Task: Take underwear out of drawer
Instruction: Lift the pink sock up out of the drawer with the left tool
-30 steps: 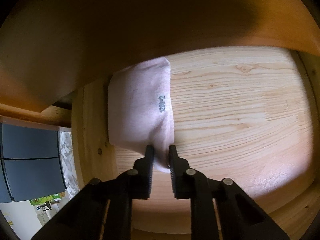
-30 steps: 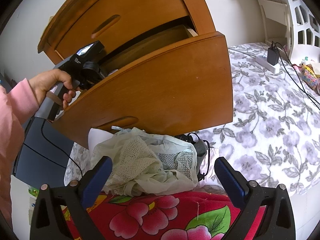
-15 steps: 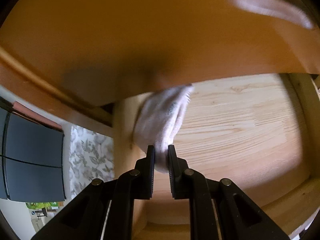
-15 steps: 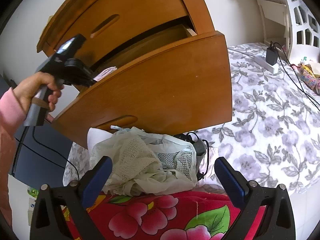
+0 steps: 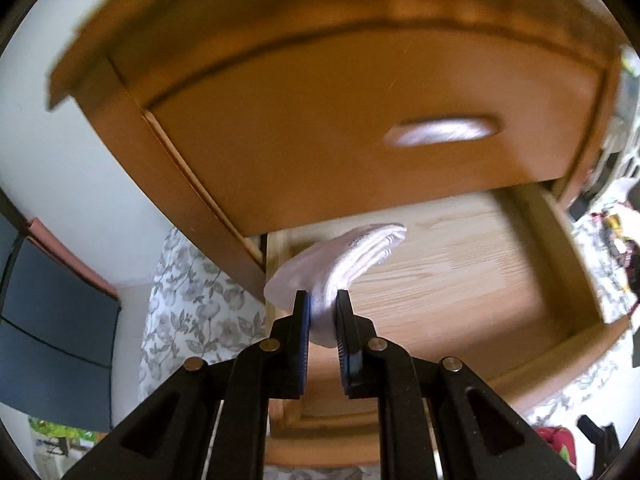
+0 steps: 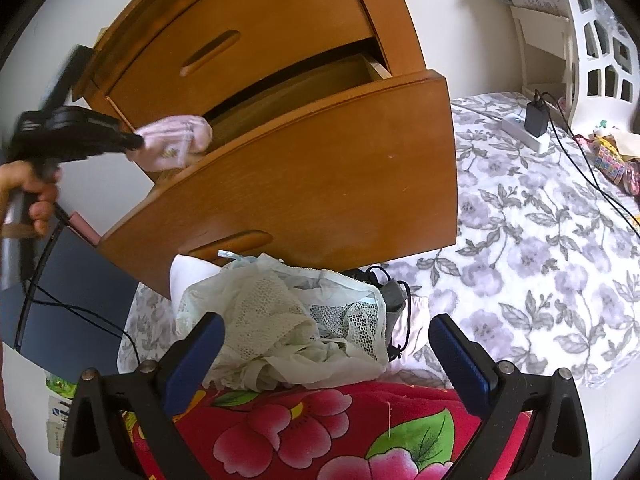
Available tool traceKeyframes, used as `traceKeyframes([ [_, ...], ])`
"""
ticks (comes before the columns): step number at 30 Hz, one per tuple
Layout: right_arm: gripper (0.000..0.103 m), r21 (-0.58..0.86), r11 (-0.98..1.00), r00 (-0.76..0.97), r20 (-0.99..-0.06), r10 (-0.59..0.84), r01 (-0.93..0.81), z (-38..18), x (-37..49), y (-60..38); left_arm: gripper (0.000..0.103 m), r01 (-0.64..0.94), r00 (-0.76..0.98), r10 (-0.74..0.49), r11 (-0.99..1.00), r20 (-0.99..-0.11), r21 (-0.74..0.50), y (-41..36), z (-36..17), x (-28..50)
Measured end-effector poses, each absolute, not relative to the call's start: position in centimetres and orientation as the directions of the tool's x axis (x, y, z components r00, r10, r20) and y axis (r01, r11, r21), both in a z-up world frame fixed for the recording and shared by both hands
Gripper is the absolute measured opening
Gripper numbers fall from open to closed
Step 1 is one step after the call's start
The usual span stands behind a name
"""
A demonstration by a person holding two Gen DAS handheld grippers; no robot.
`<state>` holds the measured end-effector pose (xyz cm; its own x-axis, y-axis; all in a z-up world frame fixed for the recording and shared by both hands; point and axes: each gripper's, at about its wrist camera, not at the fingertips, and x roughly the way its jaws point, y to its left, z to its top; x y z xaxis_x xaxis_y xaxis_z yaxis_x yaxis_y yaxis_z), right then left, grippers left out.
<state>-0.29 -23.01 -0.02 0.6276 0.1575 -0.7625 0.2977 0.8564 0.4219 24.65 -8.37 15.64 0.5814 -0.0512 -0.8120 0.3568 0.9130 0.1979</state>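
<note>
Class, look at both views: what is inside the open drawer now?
The open drawer shows only bare pale wood; the pink underwear hangs above it in the left hand-held gripper. Its back part is hidden beneath the upper drawer.

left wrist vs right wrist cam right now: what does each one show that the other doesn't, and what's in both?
Left wrist only: the bare pine drawer floor and the left gripper fingers pinching the cloth up close.

Right wrist only: the open right gripper, the heap of lace and mesh laundry, the red floral blanket, the charger and the hand gripping the left tool.

Both: the pale pink underwear, the open drawer and the floral bedspread.
</note>
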Motion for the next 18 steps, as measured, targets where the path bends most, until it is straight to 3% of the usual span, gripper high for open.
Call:
traceKeyframes([
  [5, 0.103, 0.407, 0.862, 0.632, -0.763, 0.138, 0.303, 0.3, -0.6, -22.9, 0.012, 0.402, 0.631, -0.156, 0.904, -0.760, 0.148, -8.2, 19.1, 20.6],
  [11, 0.103, 0.371, 0.876, 0.639, -0.763, 0.099, 0.307, 1.1, -1.0, -22.5, 0.004, 0.441, 0.685, -0.272, 0.893, -0.676, 0.087, -6.5, 23.0, 15.8],
  [18, 0.103, 0.325, 0.892, 0.633, -0.772, 0.058, 0.315, 1.8, -1.0, -22.1, 0.001, 0.432, 0.711, -0.304, 0.900, -0.634, 0.053, -4.4, 23.8, 12.9],
])
